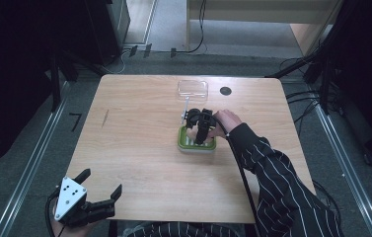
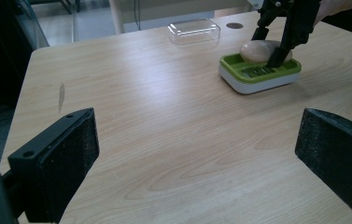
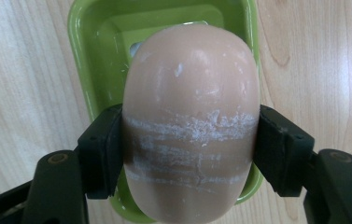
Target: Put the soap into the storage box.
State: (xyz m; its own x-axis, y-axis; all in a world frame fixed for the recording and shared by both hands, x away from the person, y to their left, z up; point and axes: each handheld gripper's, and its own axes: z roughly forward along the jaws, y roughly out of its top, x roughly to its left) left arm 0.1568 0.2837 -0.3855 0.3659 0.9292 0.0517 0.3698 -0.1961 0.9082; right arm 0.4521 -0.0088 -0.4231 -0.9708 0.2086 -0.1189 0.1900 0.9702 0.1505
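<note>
Gripping the beige soap bar (image 3: 190, 121) on both flanks over the green soap dish (image 3: 89, 56), the right gripper (image 3: 190, 149) holds firm; left gripper (image 1: 97, 185) gapes well apart from the dish; no legible writing.

Bare wood spreads over the table (image 1: 134, 148) from 6 to 10 o'clock of the green soap dish (image 1: 196, 143), leaving wide passage. At its 12 o'clock, near, sits a clear lid (image 1: 192, 88), with a dark round spot (image 1: 225, 91) toward 1. A striped sleeve (image 1: 272, 173) blocks the 4 o'clock approach.
</note>
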